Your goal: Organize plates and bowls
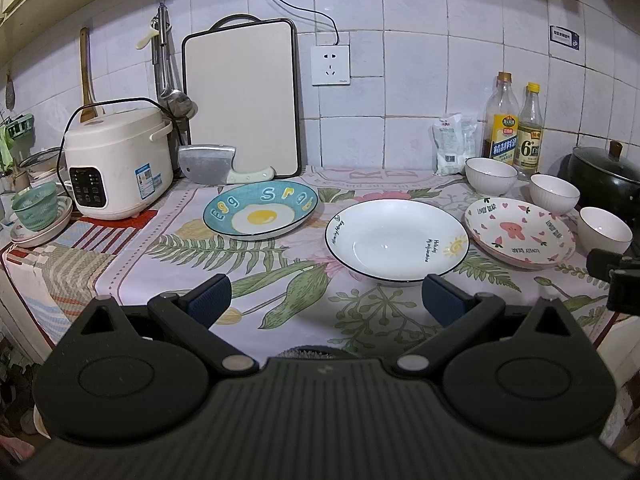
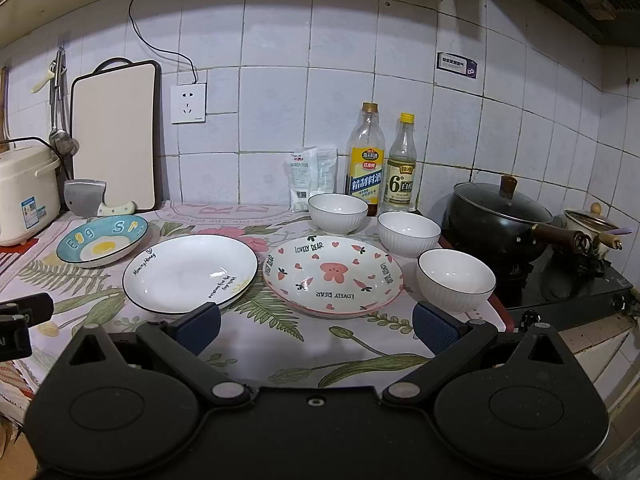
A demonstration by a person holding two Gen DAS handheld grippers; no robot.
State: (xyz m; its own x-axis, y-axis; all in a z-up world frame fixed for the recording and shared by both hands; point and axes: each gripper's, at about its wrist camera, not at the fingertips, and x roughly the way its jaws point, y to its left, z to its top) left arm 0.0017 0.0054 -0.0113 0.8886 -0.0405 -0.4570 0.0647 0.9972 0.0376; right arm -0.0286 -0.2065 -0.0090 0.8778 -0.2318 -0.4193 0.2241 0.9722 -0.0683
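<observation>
A floral tablecloth (image 1: 280,280) printed with ferns and flowers covers the counter, which backs onto a white tiled wall (image 1: 420,80) carrying a wall socket (image 1: 330,65).

Ahead of the left gripper (image 1: 326,298) and to its left lies the blue fried-egg plate (image 1: 260,210). Straight ahead, just past its right fingertip, sits the white deep plate (image 1: 396,240). Farther right is the pink bear plate (image 1: 520,232). Beyond the egg plate a cleaver (image 1: 216,170) leans at the foot of an upright cutting board (image 1: 240,100), with a white rice cooker (image 1: 118,160) to the far left.

From the right gripper (image 2: 316,328), the bear plate (image 2: 332,276) is straight ahead and the white plate (image 2: 190,274) ahead-left, its rim just beyond the left fingertip. Three white ribbed bowls curve to the right: the nearest bowl (image 2: 456,280) just past the right fingertip, the middle bowl (image 2: 408,234) and the far bowl (image 2: 338,208) farther back. Behind them stand a cooking wine bottle (image 2: 366,160) and a vinegar bottle (image 2: 402,164). To the far right a lidded black pot (image 2: 500,216) sits on the stove.

Both grippers hover level above the cloth near the counter's front edge, pointing toward the wall. Each has its blue-padded fingers spread wide and grips nothing.
</observation>
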